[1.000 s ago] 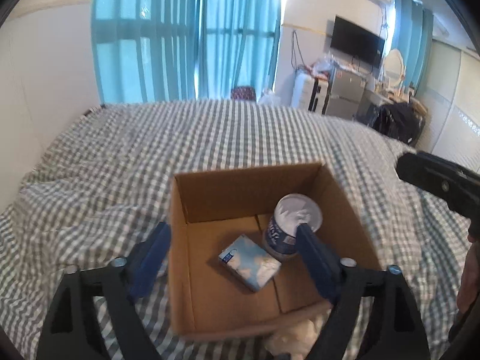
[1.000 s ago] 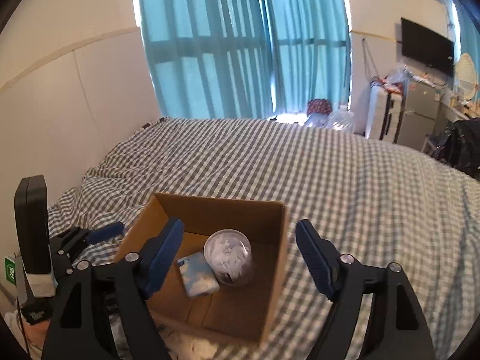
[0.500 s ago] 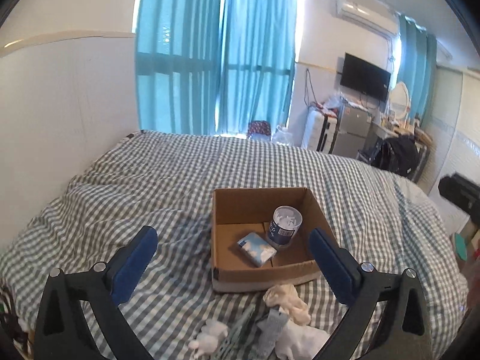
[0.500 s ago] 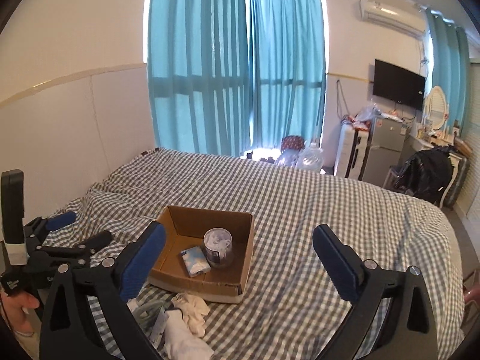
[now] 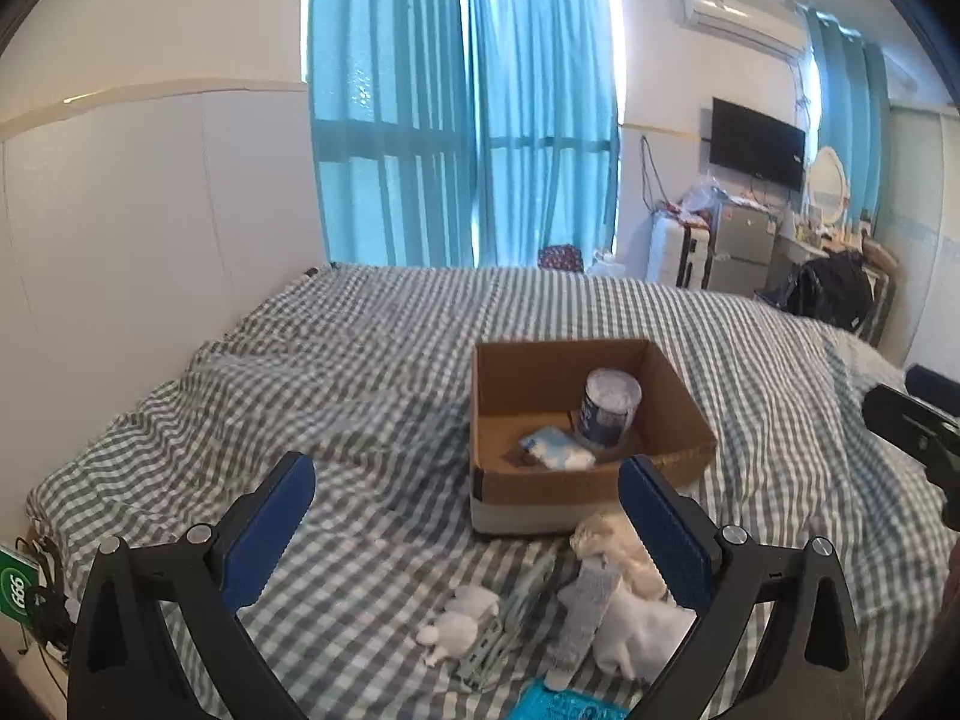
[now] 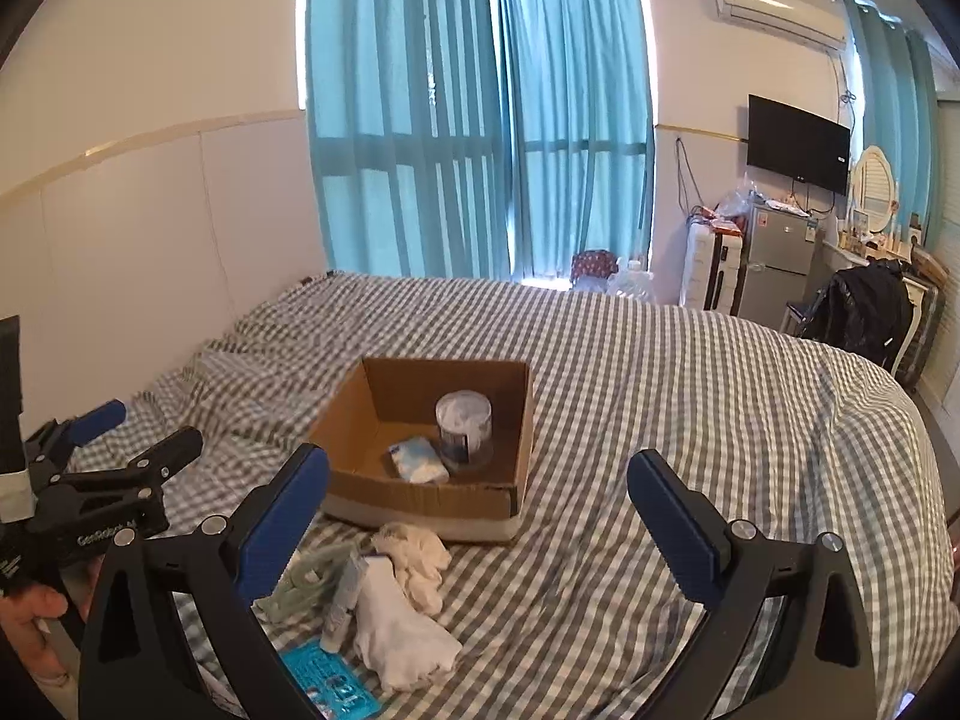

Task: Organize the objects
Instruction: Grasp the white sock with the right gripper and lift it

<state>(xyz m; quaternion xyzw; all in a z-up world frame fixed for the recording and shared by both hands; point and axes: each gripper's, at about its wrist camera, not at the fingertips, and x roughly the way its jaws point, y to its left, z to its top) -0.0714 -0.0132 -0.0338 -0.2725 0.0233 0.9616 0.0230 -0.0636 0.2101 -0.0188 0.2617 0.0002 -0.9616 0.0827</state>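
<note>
On the bed [image 6: 690, 396] sits the cardboard box [image 6: 420, 495], near the bed's middle. In the box the can [image 6: 463, 429] stands upright toward its far right corner, the packet [image 6: 418, 459] lying just left of it. Before the box's near wall, at the bed's near edge, lies a heap of cloths [image 6: 408, 612], with a tube [image 6: 345, 603] on its left side and a flat card [image 6: 330, 681] nearest the edge.
</note>
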